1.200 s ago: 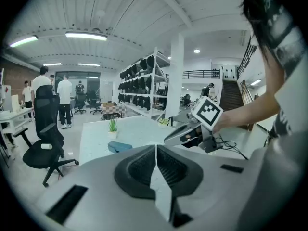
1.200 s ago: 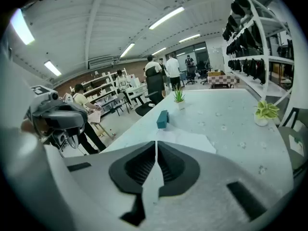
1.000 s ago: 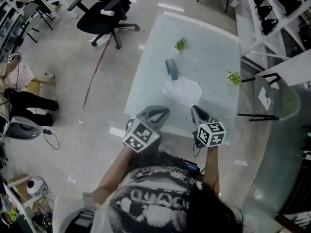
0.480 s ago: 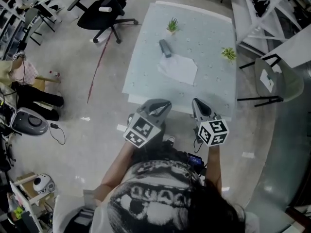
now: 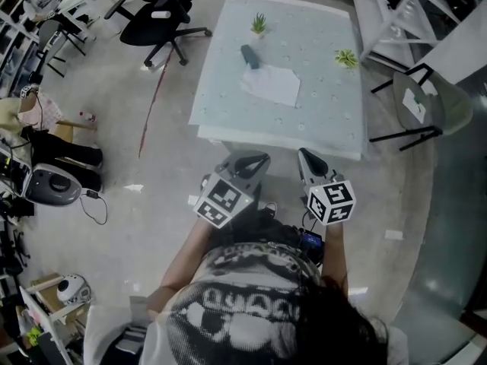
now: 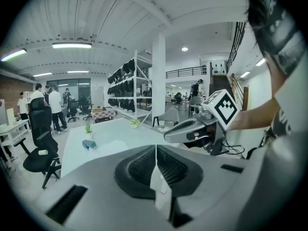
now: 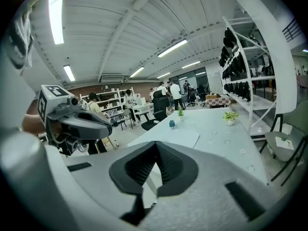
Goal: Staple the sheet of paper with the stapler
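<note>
A white sheet of paper (image 5: 271,85) lies on the pale table (image 5: 228,120), with a dark blue-grey stapler (image 5: 249,56) at its far left corner. In the left gripper view the stapler (image 6: 89,144) sits small on the distant table. Both grippers hang over the floor, short of the table's near edge. My left gripper (image 5: 257,160) is shut, its jaws meeting with nothing between them. To its right my right gripper (image 5: 303,155) is shut and empty too. In the right gripper view the paper (image 7: 185,137) and stapler (image 7: 171,123) lie ahead.
Two small potted plants (image 5: 259,24) (image 5: 346,58) stand on the table's far side. A black office chair (image 5: 161,15) is at the far left, a grey chair (image 5: 426,109) at the table's right. Shelving racks (image 6: 129,88), a white column and people fill the room beyond.
Both grippers and the person have drawn back from the table, which now lies farther off in the head view. The paper and stapler have kept their places.
</note>
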